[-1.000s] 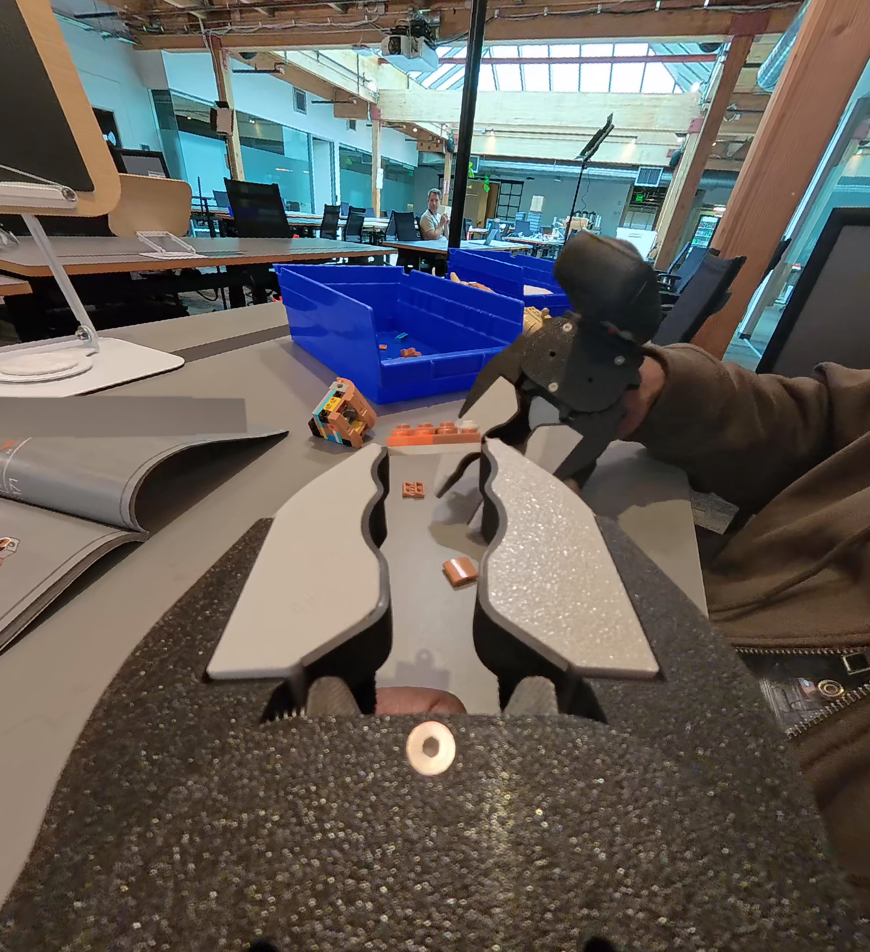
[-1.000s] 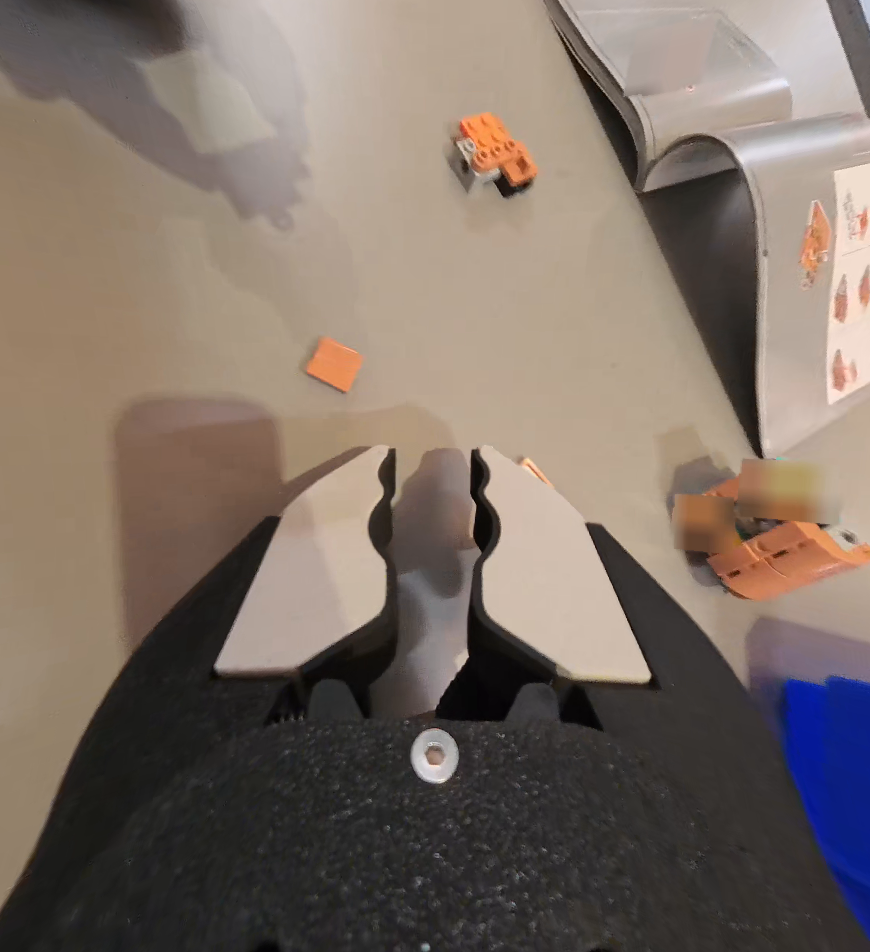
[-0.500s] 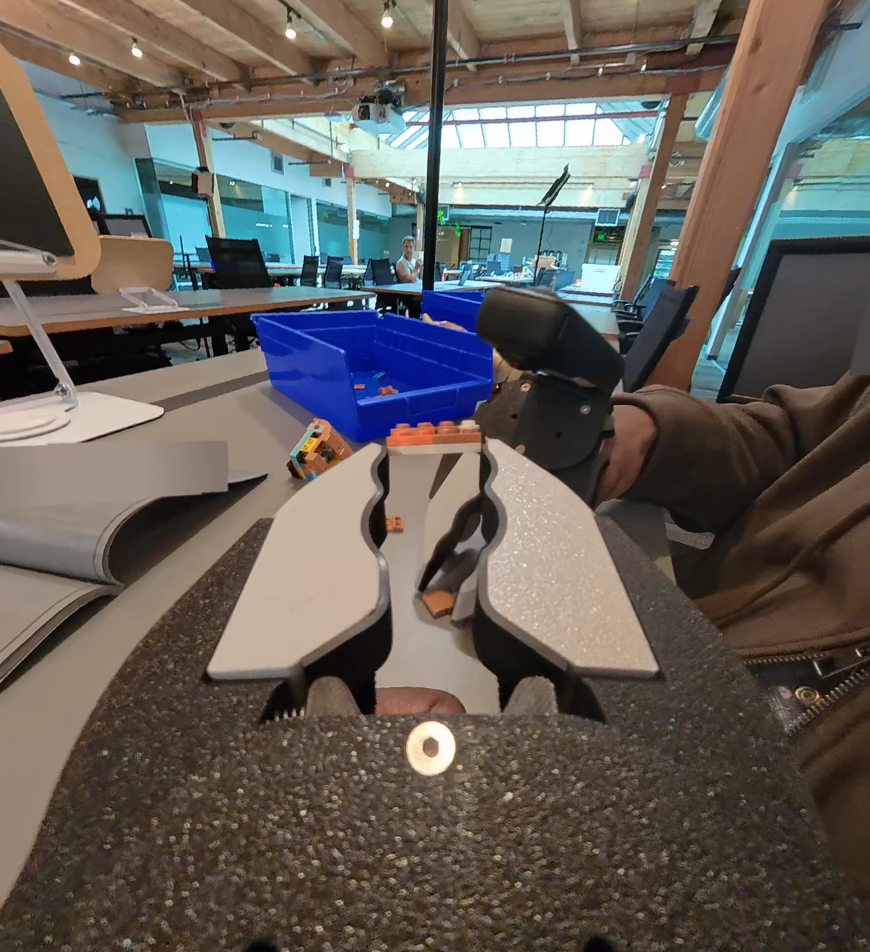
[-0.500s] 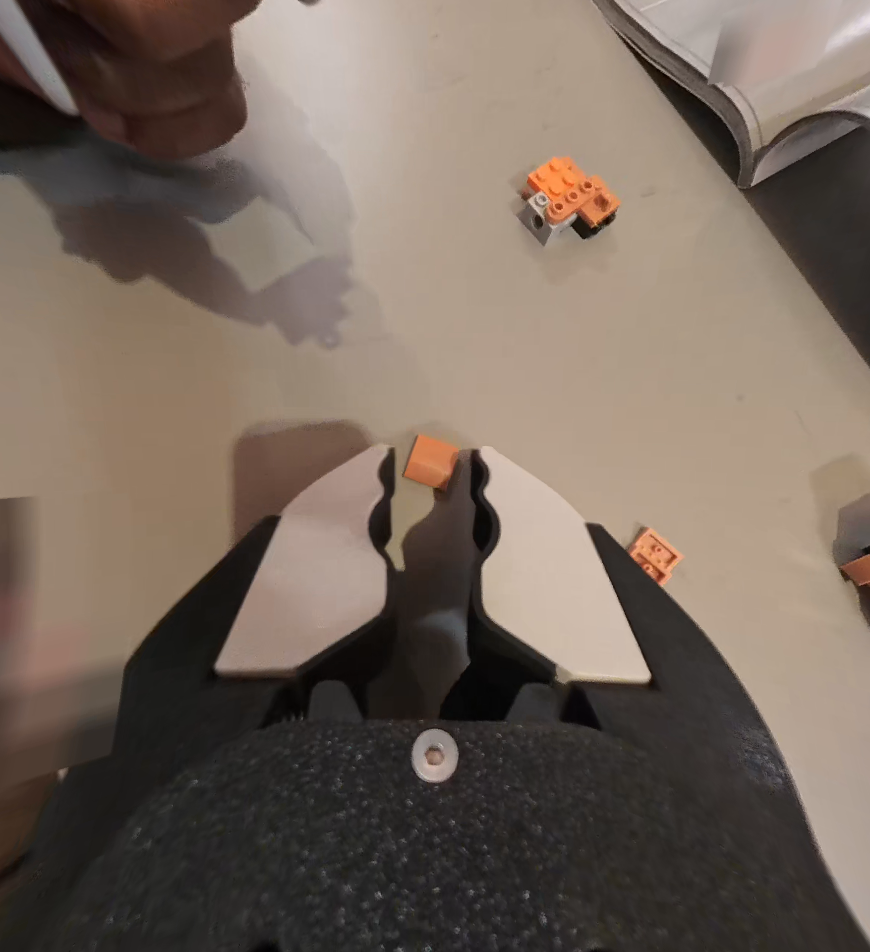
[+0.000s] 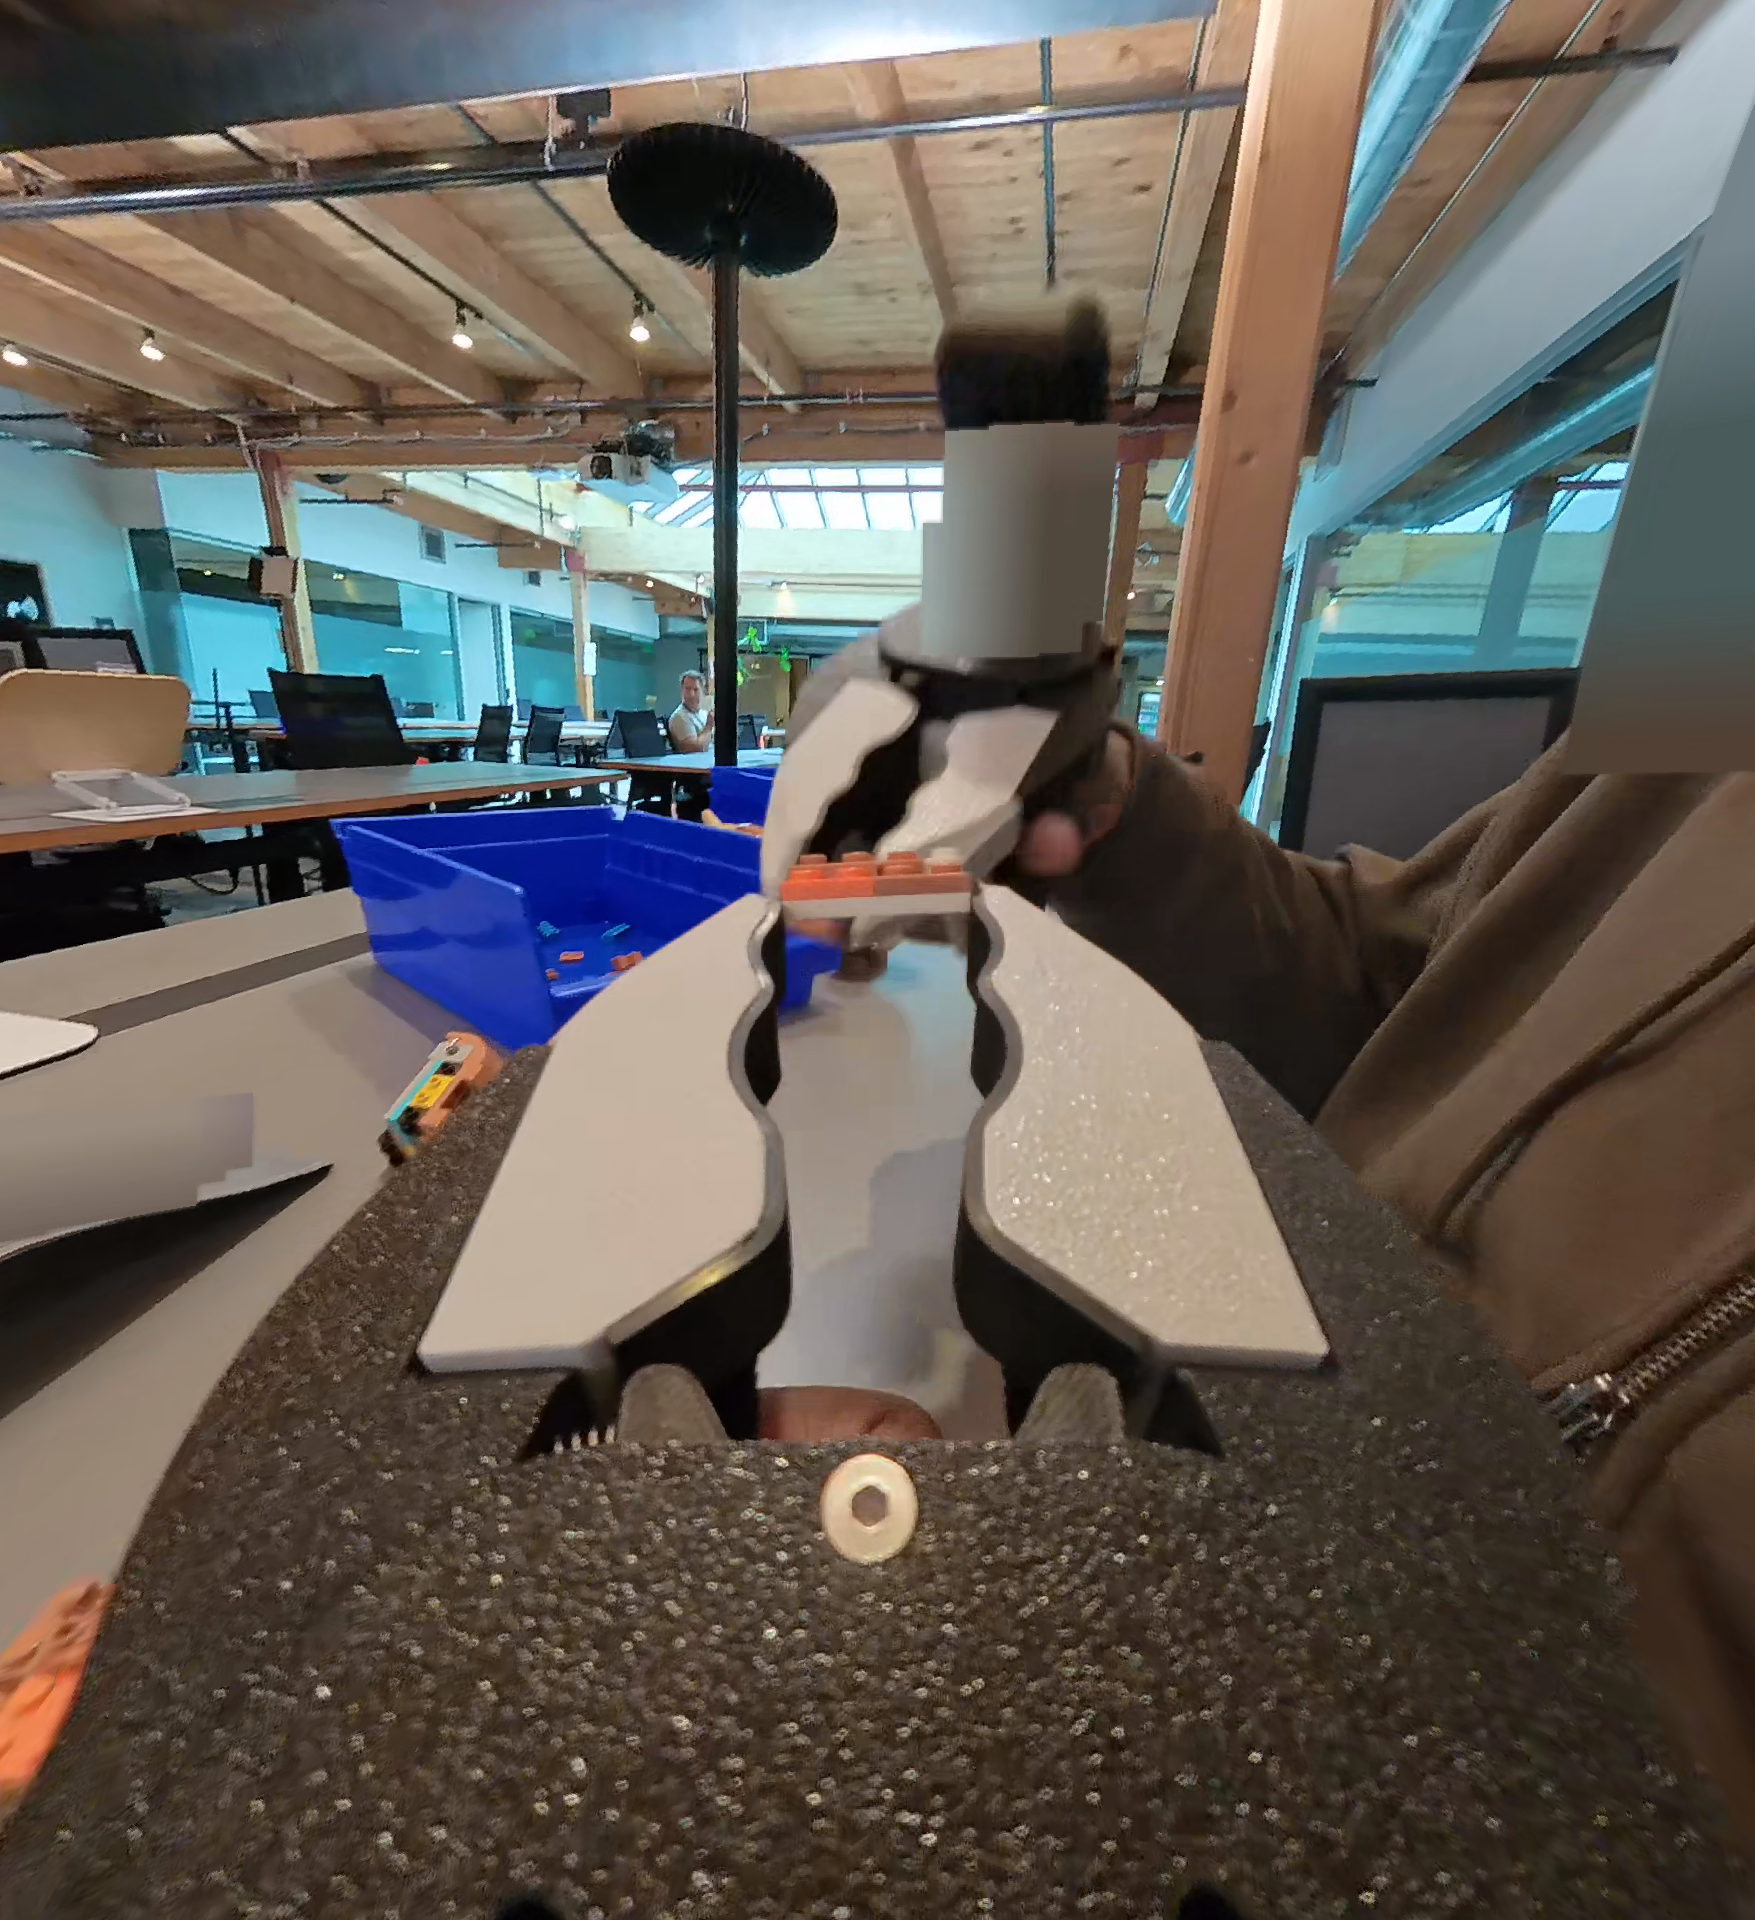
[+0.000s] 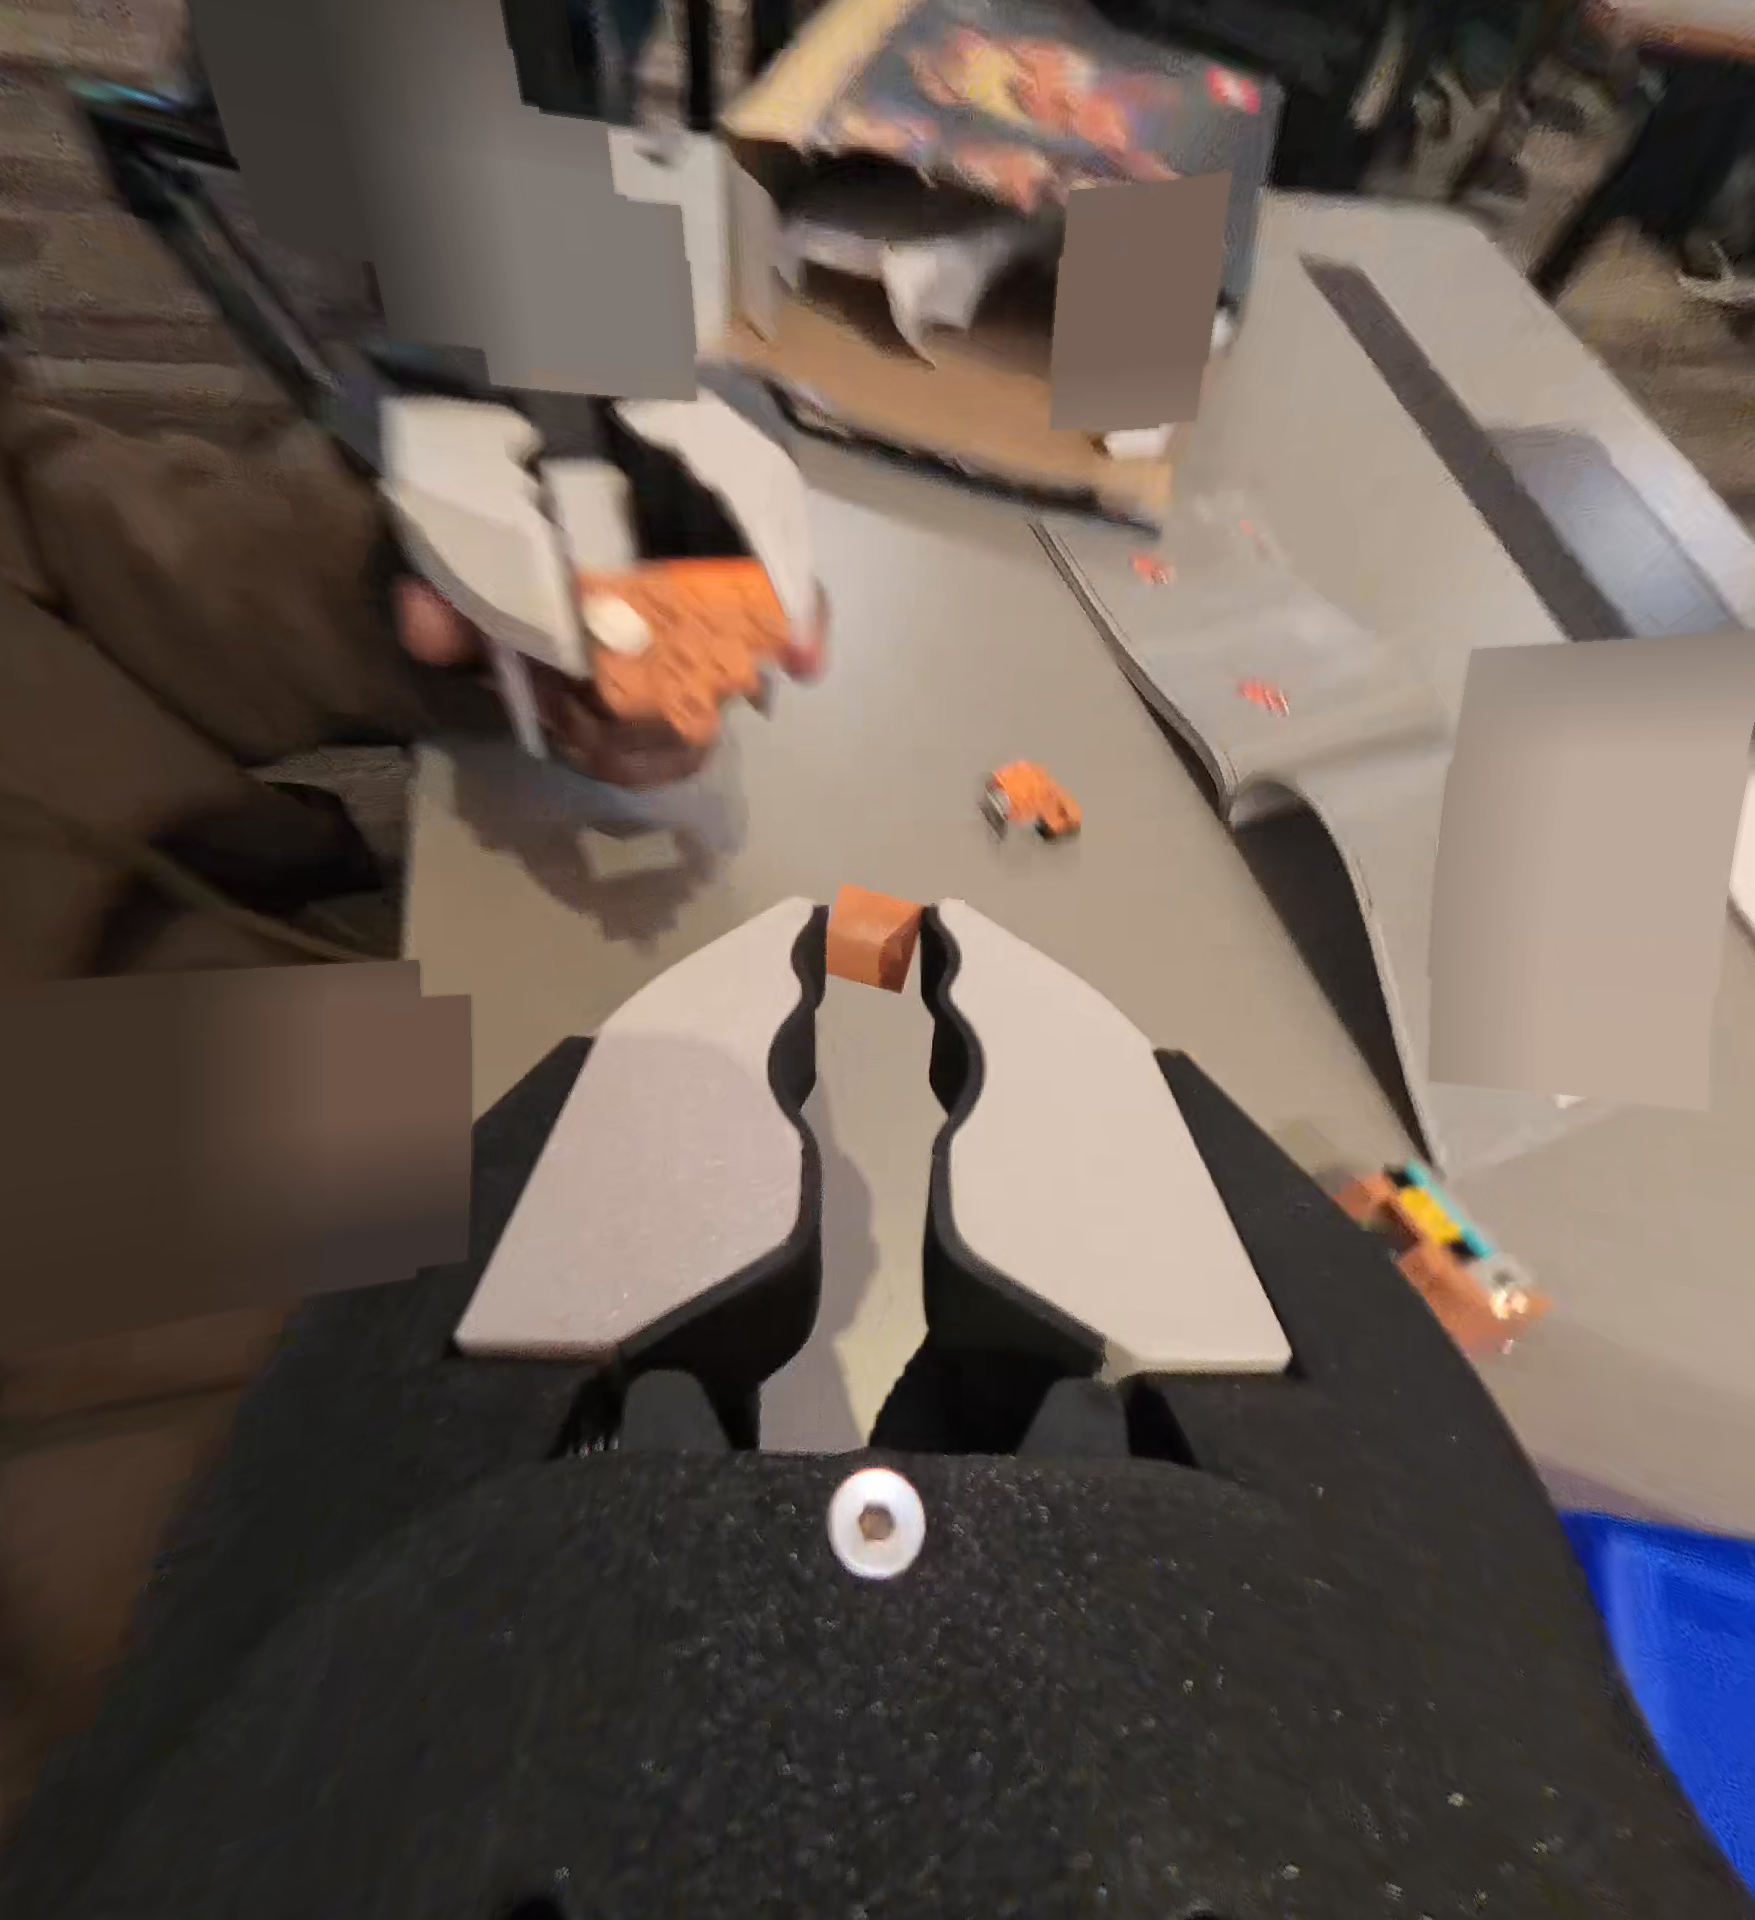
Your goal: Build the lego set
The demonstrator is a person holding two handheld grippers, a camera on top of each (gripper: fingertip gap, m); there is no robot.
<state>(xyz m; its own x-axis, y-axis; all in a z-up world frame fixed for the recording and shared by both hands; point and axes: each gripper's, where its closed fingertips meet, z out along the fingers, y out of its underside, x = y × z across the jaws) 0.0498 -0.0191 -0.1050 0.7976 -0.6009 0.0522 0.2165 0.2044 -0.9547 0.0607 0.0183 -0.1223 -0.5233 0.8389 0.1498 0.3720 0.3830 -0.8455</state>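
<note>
My left gripper [image 5: 873, 914] is shut on an orange and grey plate assembly [image 5: 878, 883], held across its fingertips above the table. My right gripper [image 6: 875, 920] is shut on a small orange brick [image 6: 871, 940] at its tips. In the left wrist view the right gripper [image 5: 894, 800] hangs just above the plate assembly, pointing down at it. In the right wrist view the left gripper [image 6: 634, 540] shows at upper left, blurred, with the plate assembly [image 6: 686, 644] in it.
A blue bin [image 5: 540, 904] with several loose pieces stands behind the grippers. A multicoloured sub-build [image 6: 1434, 1247] and a small orange and grey build [image 6: 1029, 800] lie on the grey table [image 6: 904, 727]. An open booklet [image 6: 1320, 675] lies beside them, a cardboard box [image 6: 1008, 125] beyond. The left gripper's tips are roughly 6 cm from the right gripper's.
My right gripper closed on the small orange brick and lifted it off the table to just above the plate assembly. My left gripper raised the plate assembly.
</note>
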